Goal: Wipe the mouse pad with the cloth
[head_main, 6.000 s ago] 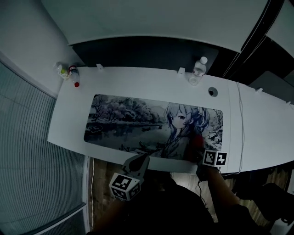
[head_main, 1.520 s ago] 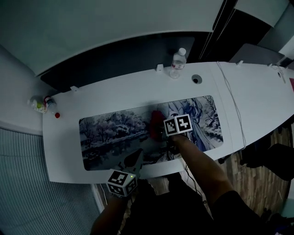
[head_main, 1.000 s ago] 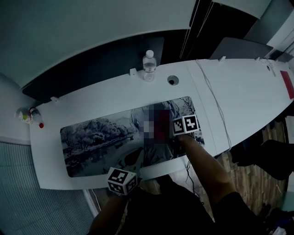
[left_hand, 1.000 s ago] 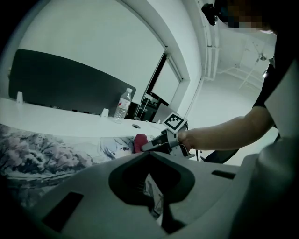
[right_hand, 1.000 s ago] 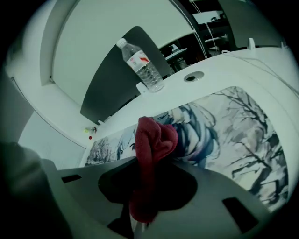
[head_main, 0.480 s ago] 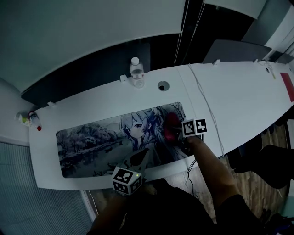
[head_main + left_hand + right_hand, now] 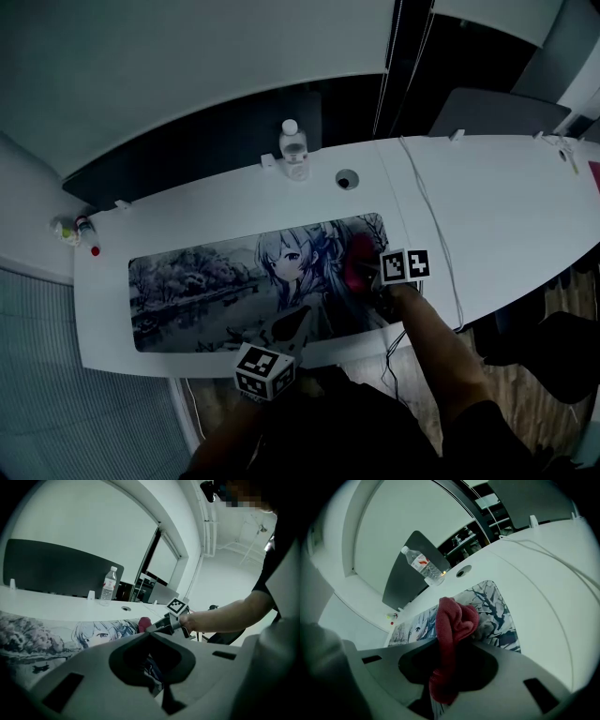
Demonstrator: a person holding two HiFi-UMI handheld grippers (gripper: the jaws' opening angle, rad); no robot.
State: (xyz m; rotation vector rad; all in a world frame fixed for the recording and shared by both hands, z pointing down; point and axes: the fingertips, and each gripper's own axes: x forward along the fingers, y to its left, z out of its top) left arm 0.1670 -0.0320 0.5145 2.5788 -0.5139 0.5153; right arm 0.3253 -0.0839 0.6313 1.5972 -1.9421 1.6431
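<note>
we wipe the right end of the mouse pad (image 7: 206, 281) with the red cloth (image 7: 452, 620)

our right hand-held gripper (image 7: 370, 279) is clamped on the cloth, bunched so a fat fold meets the print near its right edge. our left hand-held gripper (image 7: 289, 328), jaws together on nothing, sits at the pad's near edge over the counter (image 7: 469, 216), probably to stop the pad sliding.

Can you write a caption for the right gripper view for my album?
Right gripper clamps a red cloth, mouse pad ahead, bottle beyond.
</note>
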